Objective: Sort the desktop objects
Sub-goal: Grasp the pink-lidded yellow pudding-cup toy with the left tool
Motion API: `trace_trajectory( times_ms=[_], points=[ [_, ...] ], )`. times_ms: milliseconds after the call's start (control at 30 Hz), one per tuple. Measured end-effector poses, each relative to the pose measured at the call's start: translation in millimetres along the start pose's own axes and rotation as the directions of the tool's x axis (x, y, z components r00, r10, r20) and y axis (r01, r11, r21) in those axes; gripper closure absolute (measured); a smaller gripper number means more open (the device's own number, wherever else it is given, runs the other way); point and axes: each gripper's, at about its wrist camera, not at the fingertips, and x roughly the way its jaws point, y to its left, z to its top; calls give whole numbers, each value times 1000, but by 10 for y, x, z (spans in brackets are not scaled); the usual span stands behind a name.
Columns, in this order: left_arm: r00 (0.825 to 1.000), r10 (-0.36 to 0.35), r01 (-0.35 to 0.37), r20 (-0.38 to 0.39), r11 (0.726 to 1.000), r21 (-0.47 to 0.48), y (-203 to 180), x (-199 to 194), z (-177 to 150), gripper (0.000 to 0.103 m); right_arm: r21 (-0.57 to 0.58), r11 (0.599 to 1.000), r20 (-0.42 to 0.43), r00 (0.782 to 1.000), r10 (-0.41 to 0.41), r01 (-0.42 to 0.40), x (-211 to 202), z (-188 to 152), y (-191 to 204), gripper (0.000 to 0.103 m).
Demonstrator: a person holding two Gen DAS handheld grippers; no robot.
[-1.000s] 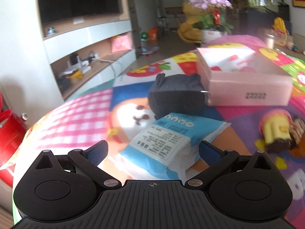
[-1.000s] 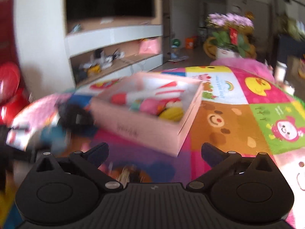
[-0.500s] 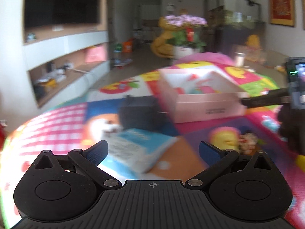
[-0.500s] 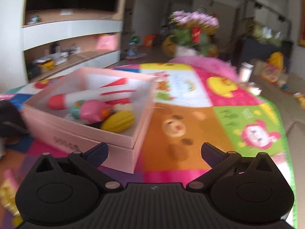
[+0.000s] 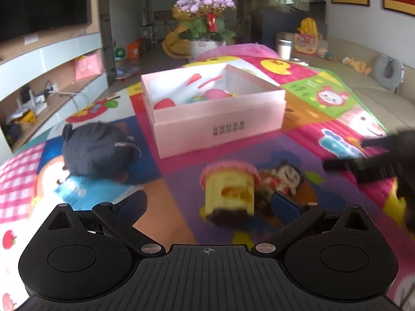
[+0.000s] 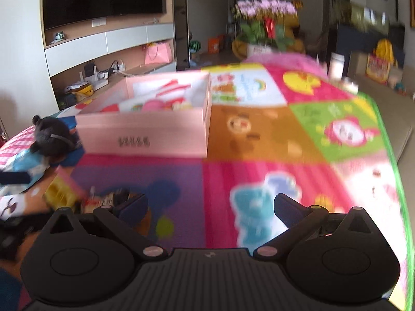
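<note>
My left gripper and right gripper both gape empty; closing carelessly, I risk toppling the cake toy before the pink box.

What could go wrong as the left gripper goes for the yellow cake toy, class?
The left gripper is open over the yellow cake toy, but a small doll lies against it, so the fingers might catch both. The right gripper is close by on the right, so the two may collide.
</note>
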Motion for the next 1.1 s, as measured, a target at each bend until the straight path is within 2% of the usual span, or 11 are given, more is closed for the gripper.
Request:
trace_trajectory(
  times_ms=[167,267,400,433,467,533,600,633,700,900,1100],
  points=[
    [1000,2,-2,-13,1000,-30,-29,101,188,0,51,998,-56,998,34,-31,-12,-215,0,0],
    [999,19,-20,-31,999,-31,-44,180,235,0,25,999,-47,998,32,-31,-44,-253,85,0],
    [998,-47,43,-51,995,-88,14,248,232,2,24,996,-69,994,82,-80,-52,-278,166,0],
    [996,-65,58,-55,993,-106,40,261,224,7,2,997,-72,994,77,-77,-57,-288,212,0],
    [995,-78,70,-59,990,-119,59,274,218,19,-15,996,-77,994,82,-83,-57,-293,244,0],
    [991,-113,103,-71,985,-139,83,304,209,31,-37,995,-84,993,85,-89,-53,-297,285,0],
    [989,-132,121,-70,983,-141,85,319,202,34,-56,996,-90,994,68,-74,-42,-301,324,0],
    [989,-132,122,-69,984,-133,78,322,203,41,-65,996,-93,994,61,-67,-37,-302,339,0],
    [990,-134,127,-49,984,-125,78,287,205,42,-84,995,-99,994,46,-54,-31,-305,374,0],
    [986,-138,143,95,989,-47,84,-68,70,42,-86,995,-103,994,47,-56,-29,-305,365,0],
    [992,-114,117,55,992,-45,120,-175,-183,42,-95,994,-109,993,48,-59,-13,-296,364,0]
  ],
)
